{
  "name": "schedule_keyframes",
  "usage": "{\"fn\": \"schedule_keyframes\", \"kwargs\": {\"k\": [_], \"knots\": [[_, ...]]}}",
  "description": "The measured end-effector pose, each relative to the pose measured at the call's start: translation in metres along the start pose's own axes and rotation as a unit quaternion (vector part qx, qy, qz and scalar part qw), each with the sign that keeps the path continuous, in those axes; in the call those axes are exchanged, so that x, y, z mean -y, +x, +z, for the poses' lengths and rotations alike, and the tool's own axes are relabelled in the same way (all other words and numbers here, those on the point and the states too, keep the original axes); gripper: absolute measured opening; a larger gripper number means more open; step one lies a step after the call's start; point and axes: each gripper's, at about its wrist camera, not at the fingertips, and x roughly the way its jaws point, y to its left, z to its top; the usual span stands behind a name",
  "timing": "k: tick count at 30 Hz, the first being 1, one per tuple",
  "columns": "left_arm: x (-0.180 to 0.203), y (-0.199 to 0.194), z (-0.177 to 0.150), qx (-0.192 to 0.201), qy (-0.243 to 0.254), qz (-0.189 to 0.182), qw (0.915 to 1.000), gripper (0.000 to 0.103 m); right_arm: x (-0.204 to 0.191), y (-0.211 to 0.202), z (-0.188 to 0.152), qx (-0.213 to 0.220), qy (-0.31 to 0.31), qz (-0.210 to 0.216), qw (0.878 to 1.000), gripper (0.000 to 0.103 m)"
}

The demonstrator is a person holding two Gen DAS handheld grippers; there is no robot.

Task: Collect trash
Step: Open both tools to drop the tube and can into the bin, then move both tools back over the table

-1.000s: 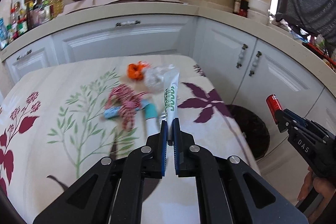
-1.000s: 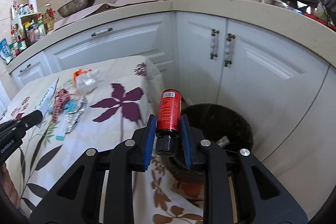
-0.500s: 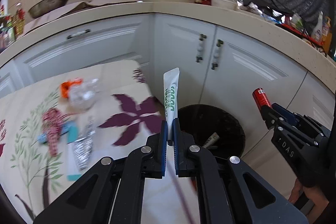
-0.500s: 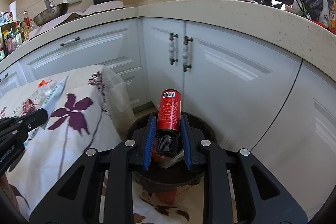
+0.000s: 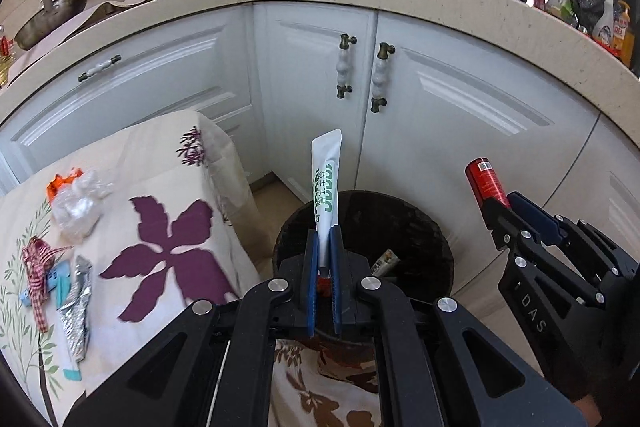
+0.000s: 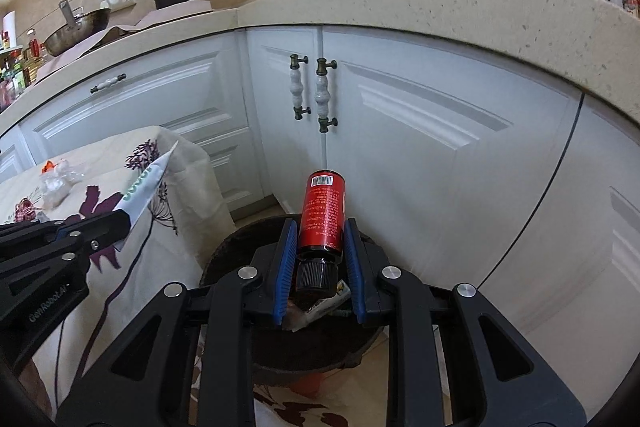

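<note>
- The left gripper (image 5: 323, 255) is closed on the cap end of a white tube with green print (image 5: 327, 183); the tube stands up and forward out of the jaws, and the grip looks the same as one second ago
- The right gripper (image 6: 320, 247) is clamped around a small red bottle with a black cap (image 6: 323, 215), cap toward the camera and barcode end pointing away; this hold is also unchanged
- What changed is the place below the jaws: one second ago the left jaws were above the flowered tablecloth (image 5: 168, 211), now the dark round trash bin (image 5: 404, 223) lies directly under and ahead of them
- In the right wrist view the bin (image 6: 240, 239) was ahead and to the right of the jaws before, now it fills the area just below them, with some paper scrap already inside
- So both hands have carried their items from the table to the bin, and I judge the next move is to let them go
- To the left of the left jaws, more trash remains on the cloth: a clear plastic wrapper (image 5: 78, 203), an orange scrap (image 5: 60, 181), a red checked ribbon (image 5: 36, 267) and a silver foil packet (image 5: 78, 303)
- The task is therefore only partly finished, more trips will be necessary
</note>
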Motion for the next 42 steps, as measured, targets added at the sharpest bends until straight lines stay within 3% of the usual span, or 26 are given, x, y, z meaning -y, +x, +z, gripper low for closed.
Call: {"fn": "schedule_keyframes", "kwargs": {"k": [9,15,21,24,35,42], "knots": [[0.008,0.025,0.008,-0.019,-0.005,0.009,0.9998,0.011,0.013,0.02,0.0,-0.002,0.017,0.0,1.0,0.024],[0.011,0.035,0.01,-0.028,-0.007,0.014,0.9995,0.022,0.019,0.026,0.002,0.001,0.029,-0.005,1.0,0.03],[0.008,0.027,0.01,-0.016,-0.01,0.021,0.9996,0.036,0.018,0.02,0.002,0.004,0.032,-0.008,0.999,0.032],[0.003,0.021,0.012,-0.009,-0.014,0.025,0.9996,0.04,0.015,0.013,0.002,0.006,0.033,-0.01,0.999,0.038],[-0.05,-0.027,-0.004,0.015,-0.042,0.055,0.9975,0.051,-0.019,-0.018,0.006,0.011,0.038,0.016,0.999,0.04],[-0.105,-0.063,-0.026,0.022,-0.074,0.097,0.9922,0.055,-0.072,-0.037,0.01,0.012,0.015,0.062,0.998,0.04]]}}
